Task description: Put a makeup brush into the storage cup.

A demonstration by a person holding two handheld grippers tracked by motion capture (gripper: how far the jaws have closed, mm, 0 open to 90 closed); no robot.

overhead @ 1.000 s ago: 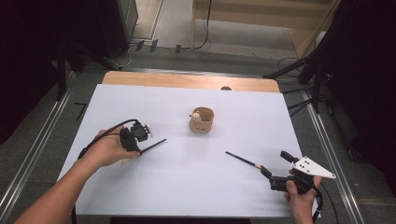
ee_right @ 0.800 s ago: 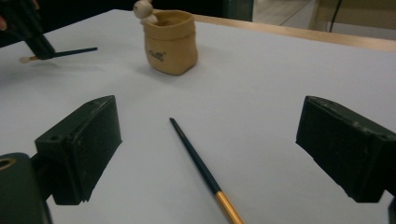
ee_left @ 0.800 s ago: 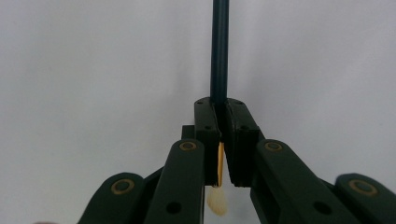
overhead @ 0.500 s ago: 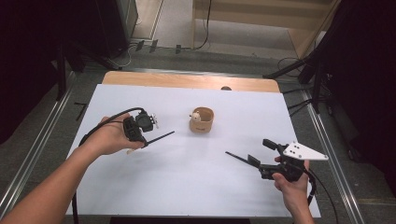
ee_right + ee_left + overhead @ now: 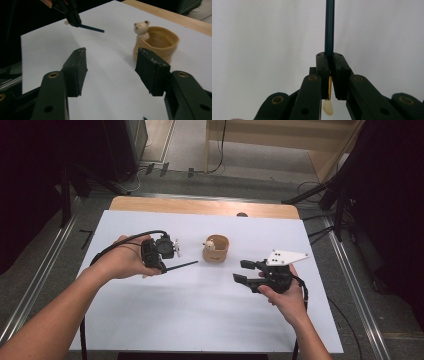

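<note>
Both hands have lifted and drawn inward toward the cup (image 5: 216, 249). Left tongs (image 5: 167, 251) clamp a dark pencil (image 5: 181, 266) above the white surface (image 5: 200, 320); right tongs (image 5: 245, 271), just closing, stand apart, empty.

Dark slim pencil (image 5: 181, 266) — level, above table; clamped

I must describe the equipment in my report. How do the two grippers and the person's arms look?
Both grippers, left and right, are black with blocky jaws and brass-coloured pivot pins. The right one carries a pale three-cornered plate with small dark holes. A black cable trails from the left one. The forearms are bare, with no sleeves.
</note>
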